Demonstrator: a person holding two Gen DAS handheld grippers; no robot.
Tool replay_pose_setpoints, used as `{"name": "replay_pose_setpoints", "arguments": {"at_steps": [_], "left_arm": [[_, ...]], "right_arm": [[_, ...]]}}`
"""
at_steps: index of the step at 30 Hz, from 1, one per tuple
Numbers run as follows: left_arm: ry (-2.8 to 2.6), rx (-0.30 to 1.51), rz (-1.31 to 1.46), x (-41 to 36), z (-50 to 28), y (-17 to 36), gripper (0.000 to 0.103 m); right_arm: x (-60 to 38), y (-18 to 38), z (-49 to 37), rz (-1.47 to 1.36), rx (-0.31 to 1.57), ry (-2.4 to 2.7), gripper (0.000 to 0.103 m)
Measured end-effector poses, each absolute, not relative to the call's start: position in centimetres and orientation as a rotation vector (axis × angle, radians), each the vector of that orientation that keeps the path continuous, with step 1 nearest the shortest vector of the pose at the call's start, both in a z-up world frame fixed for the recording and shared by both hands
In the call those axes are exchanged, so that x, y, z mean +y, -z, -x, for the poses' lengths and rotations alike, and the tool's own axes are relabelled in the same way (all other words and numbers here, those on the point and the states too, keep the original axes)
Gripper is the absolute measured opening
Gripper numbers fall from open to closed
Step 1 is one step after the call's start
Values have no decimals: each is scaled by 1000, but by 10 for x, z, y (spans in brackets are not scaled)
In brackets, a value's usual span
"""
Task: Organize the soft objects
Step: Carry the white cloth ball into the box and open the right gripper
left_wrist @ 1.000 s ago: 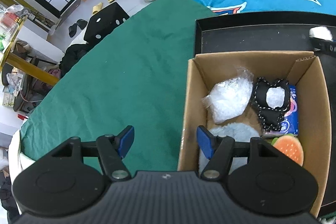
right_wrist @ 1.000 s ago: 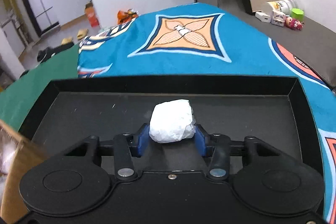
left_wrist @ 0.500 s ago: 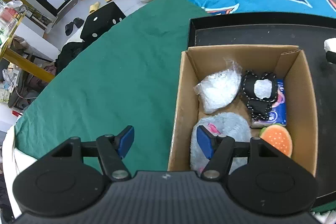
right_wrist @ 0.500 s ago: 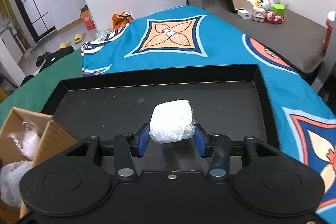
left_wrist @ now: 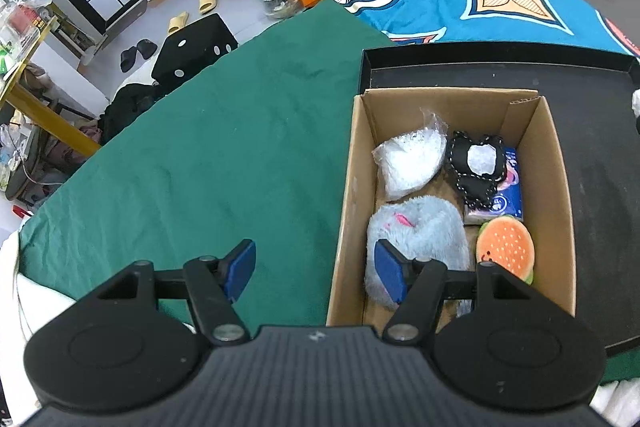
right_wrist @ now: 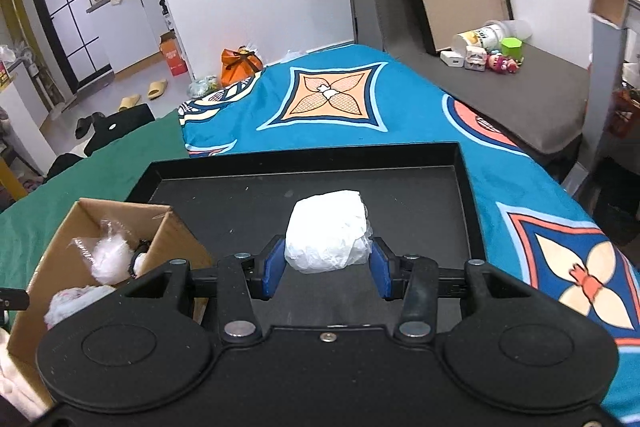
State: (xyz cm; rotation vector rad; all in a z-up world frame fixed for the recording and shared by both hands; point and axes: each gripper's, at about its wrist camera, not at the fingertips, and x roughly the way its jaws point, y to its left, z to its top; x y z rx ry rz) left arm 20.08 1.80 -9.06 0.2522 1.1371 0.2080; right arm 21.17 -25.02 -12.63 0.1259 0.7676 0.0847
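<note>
My right gripper (right_wrist: pixel 326 269) is shut on a white crumpled soft bundle (right_wrist: pixel 327 231) and holds it above the black tray (right_wrist: pixel 464 187). A cardboard box (left_wrist: pixel 560 195) stands on the tray's left part; it also shows in the right wrist view (right_wrist: pixel 48 247). In it lie a clear bag of white stuffing (left_wrist: pixel 408 163), a black pouch (left_wrist: pixel 476 167), a blue tissue pack (left_wrist: pixel 508 203), a grey plush (left_wrist: pixel 420 227) and a burger plush (left_wrist: pixel 506 247). My left gripper (left_wrist: pixel 316 271) is open and empty, straddling the box's left wall from above.
A green cloth (left_wrist: pixel 200 155) covers the table left of the box, a blue patterned cloth (right_wrist: pixel 340 107) lies beyond the tray. The table's near left edge (left_wrist: pixel 20 239) drops off to the floor. Small toys and cups (right_wrist: pixel 488 47) sit on a grey surface at far right.
Both grippers have risen and pulled back. The right gripper still holds the white bundle and now shows the box at its left. The left view shows more of the box.
</note>
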Motion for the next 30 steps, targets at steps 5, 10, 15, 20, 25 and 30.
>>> {"name": "replay_pose_setpoints", "arguments": {"at_steps": [5,10,15,20,25,30], "left_arm": [[-190,1123,-231,22,-191,88,64],[-176,1119,-188,29,-182,88,64],[-159,1112,-167,36,-174,90,64],[-139,1103,-140,43,-168,92,64],[-117,1092,-108,51,-163,95,64],[-86,1070,-91,55,-159,98,64]], "right_arm": [[-250,115,-197,-131,754,-72,44],[-248,105,-182,-148,744,-61,44],[-242,99,-173,-158,738,-60,44],[-233,93,-168,-156,732,-63,44],[-224,87,-163,-148,727,-75,44],[-209,83,-161,-136,729,-95,44]]}}
